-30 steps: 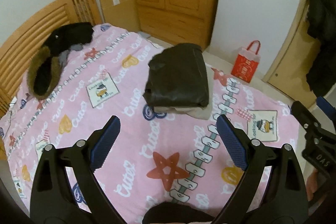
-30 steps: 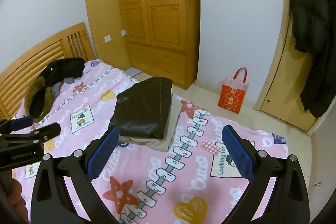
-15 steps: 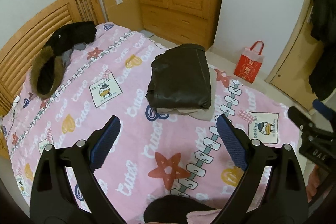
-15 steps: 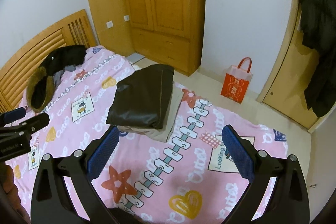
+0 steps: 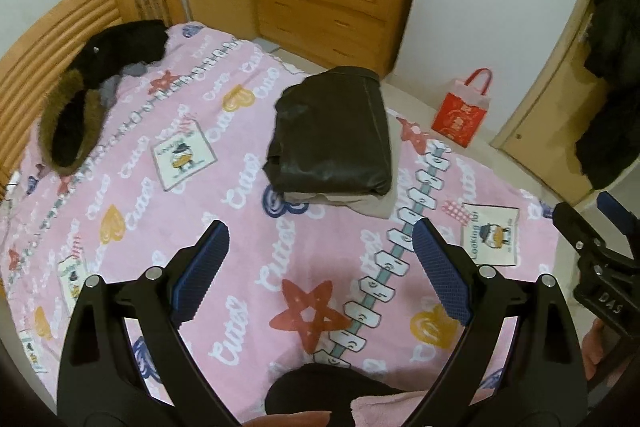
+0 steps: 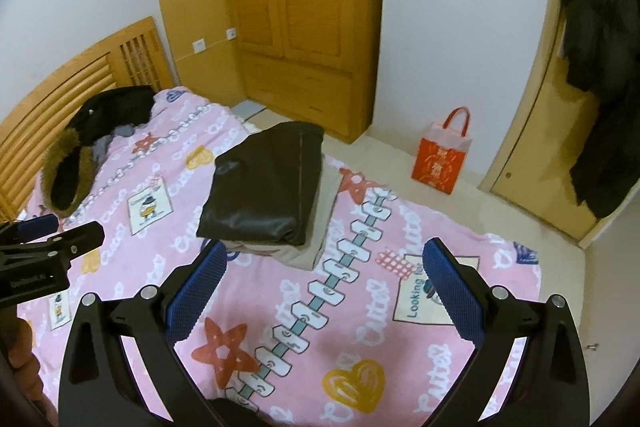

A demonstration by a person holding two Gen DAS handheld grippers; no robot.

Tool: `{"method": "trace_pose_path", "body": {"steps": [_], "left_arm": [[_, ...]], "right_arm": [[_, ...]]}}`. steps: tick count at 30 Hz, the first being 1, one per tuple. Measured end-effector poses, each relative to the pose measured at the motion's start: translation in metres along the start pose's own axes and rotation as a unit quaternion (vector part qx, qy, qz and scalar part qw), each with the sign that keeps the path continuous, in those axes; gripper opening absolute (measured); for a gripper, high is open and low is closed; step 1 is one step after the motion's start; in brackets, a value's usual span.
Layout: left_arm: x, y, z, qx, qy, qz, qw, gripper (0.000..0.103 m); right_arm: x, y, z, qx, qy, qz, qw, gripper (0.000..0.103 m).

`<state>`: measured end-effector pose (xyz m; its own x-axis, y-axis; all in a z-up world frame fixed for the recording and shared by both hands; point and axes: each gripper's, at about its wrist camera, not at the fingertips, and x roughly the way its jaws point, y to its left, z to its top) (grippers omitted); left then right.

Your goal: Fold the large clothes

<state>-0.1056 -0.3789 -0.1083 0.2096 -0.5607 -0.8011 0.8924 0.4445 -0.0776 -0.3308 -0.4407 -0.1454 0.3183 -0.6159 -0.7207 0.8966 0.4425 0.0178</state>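
A folded dark leather jacket (image 5: 334, 137) (image 6: 264, 183) lies on top of a folded beige garment (image 5: 376, 205) (image 6: 316, 231) in the middle of the pink patterned bed (image 5: 200, 211) (image 6: 360, 307). A black coat with a brown fur hood (image 5: 80, 99) (image 6: 76, 163) lies unfolded by the headboard. My left gripper (image 5: 320, 255) hangs open above the bed, short of the stack, with nothing between its blue pads. My right gripper (image 6: 324, 279) is open too, near the stack's front edge. Each gripper shows at the edge of the other's view.
A wooden headboard (image 5: 60, 35) runs along the left. A wooden wardrobe (image 6: 304, 7) stands behind the bed. A red gift bag (image 6: 442, 157) sits on the floor by the wall. Dark coats (image 6: 600, 59) hang beside a door on the right.
Both grippers have drawn back and lifted slightly, so the stack sits a little farther away in view. The clothes have not moved and both grippers stay open.
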Motion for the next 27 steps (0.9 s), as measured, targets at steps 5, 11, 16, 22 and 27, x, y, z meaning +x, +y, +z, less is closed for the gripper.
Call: {"method": "trace_pose_path", "body": {"steps": [5,11,16,22,27], "left_arm": [[0.004,0.011,0.001,0.004,0.007,0.008,0.9999,0.091],[0.008,0.021,0.003,0.01,0.016,0.004,0.9998,0.091],[0.009,0.02,0.003,0.013,0.015,-0.006,0.9998,0.091],[0.009,0.017,-0.001,0.021,0.016,-0.012,0.9996,0.091],[0.008,0.015,-0.003,0.022,0.016,-0.013,0.9996,0.091]], "right_arm": [[-0.002,0.018,-0.001,-0.007,0.004,0.01,1.0,0.095],[-0.003,0.033,0.003,-0.016,0.004,0.013,1.0,0.095],[-0.005,0.037,0.002,-0.017,0.002,0.006,1.0,0.095],[-0.004,0.039,0.0,-0.021,0.006,0.002,1.0,0.095],[-0.004,0.041,0.0,-0.024,0.006,0.003,1.0,0.095]]}}
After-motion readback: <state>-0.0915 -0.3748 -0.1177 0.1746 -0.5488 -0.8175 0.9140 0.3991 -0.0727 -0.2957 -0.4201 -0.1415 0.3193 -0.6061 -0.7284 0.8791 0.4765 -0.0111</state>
